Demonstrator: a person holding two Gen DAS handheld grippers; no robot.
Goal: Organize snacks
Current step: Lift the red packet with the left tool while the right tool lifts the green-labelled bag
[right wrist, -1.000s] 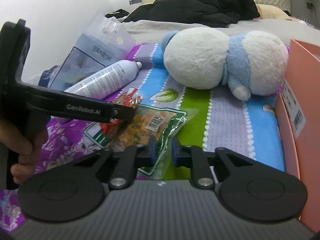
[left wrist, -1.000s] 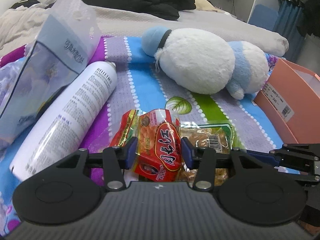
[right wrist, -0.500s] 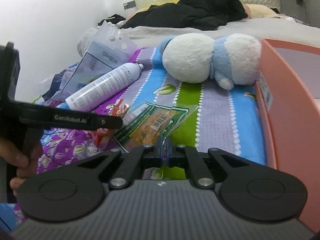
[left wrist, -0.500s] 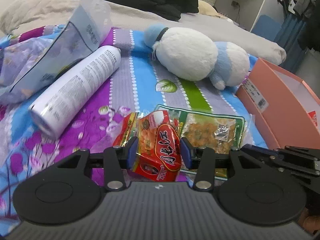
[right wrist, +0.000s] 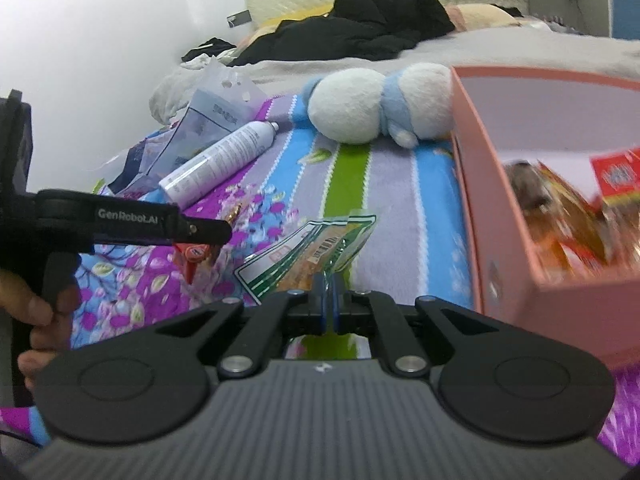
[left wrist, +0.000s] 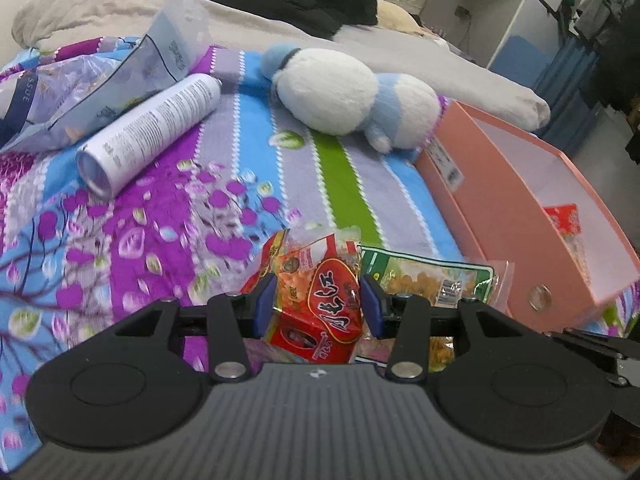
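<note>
Glossy plastic snack packet (left wrist: 320, 304), matt tongs (left wrist: 318, 312)

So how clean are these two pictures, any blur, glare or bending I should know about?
Left wrist view: fisheye bends the edges, the floral bedspread smears with motion, the red snack pack in the left gripper stays sharp. Right wrist view: the snacks in the pink box are heavily blurred, the white wall looks washed out.

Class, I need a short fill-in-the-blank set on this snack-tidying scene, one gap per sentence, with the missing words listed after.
1. The left gripper is shut on the ____ snack packet.
2. The right gripper pinches the ____-edged snack bag.
3. The white spray can lies on its ____.
4. The plush toy rests beside the ____ box.

Missing words: red; green; side; pink
</note>
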